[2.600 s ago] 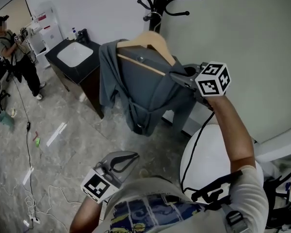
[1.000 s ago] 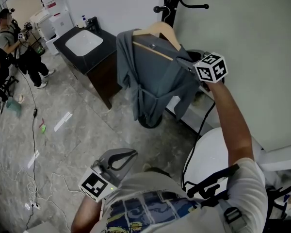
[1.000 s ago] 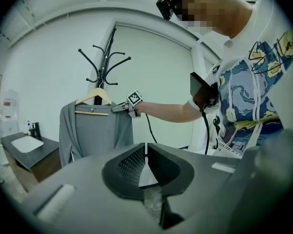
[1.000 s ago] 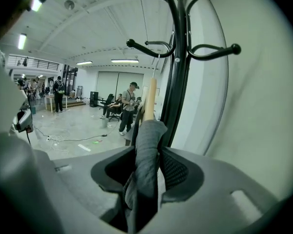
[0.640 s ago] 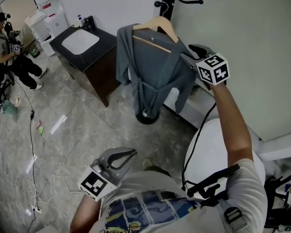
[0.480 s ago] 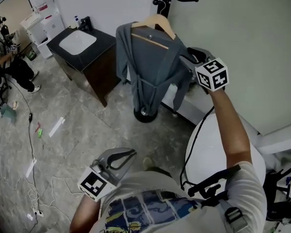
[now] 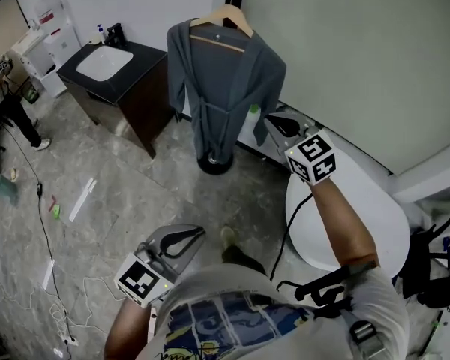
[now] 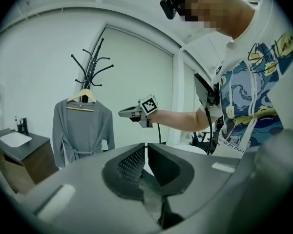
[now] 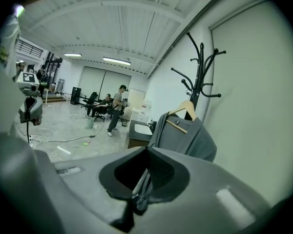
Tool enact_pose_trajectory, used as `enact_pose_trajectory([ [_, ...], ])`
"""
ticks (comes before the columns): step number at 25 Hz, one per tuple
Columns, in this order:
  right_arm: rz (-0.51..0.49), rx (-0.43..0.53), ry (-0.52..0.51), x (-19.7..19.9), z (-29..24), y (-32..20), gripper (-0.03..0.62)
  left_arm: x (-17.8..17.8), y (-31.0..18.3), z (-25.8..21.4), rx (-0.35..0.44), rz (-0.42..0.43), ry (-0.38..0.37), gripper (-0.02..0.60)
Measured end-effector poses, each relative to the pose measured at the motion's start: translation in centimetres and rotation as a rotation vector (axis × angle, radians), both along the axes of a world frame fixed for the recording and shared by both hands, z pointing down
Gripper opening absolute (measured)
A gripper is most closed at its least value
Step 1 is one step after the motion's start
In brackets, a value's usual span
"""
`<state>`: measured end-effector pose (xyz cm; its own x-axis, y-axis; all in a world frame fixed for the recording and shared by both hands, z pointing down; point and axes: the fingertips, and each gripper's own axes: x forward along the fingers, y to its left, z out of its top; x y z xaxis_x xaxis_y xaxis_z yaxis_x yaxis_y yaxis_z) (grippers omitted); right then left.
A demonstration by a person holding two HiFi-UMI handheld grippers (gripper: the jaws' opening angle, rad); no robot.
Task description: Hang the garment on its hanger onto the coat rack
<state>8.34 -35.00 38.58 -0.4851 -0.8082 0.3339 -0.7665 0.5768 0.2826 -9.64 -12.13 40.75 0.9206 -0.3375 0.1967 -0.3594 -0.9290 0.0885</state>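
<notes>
While the grey garment (image 7: pixel 225 81) hung on its hanger (image 7: pixel 238 21) from the coat rack (image 8: pixel 91 74), right tool (image 7: pixel 271 120) and left tool (image 7: pixel 198 232) were each pressed together, empty, well apart from it; soft, light cloth, probably slippy; best gripped by the stiff hanger.

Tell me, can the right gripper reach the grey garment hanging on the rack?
Probably yes: the right gripper, shut and empty, sits near the garment, with only open air between them.
</notes>
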Motion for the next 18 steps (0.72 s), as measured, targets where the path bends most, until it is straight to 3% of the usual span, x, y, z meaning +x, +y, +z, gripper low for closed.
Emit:
enact_pose_trajectory([
  [10,-0.029,-0.066,-0.099,-6.7,3.7,14.8,0.002,-1.8,6.1,0.6,-0.028,0.054,0.04,0.016],
  [18,-0.038,-0.13,-0.164,-9.8,5.8,22.6,0.002,-3.0,9.2,1.0,-0.033,0.056,0.052,0.016],
])
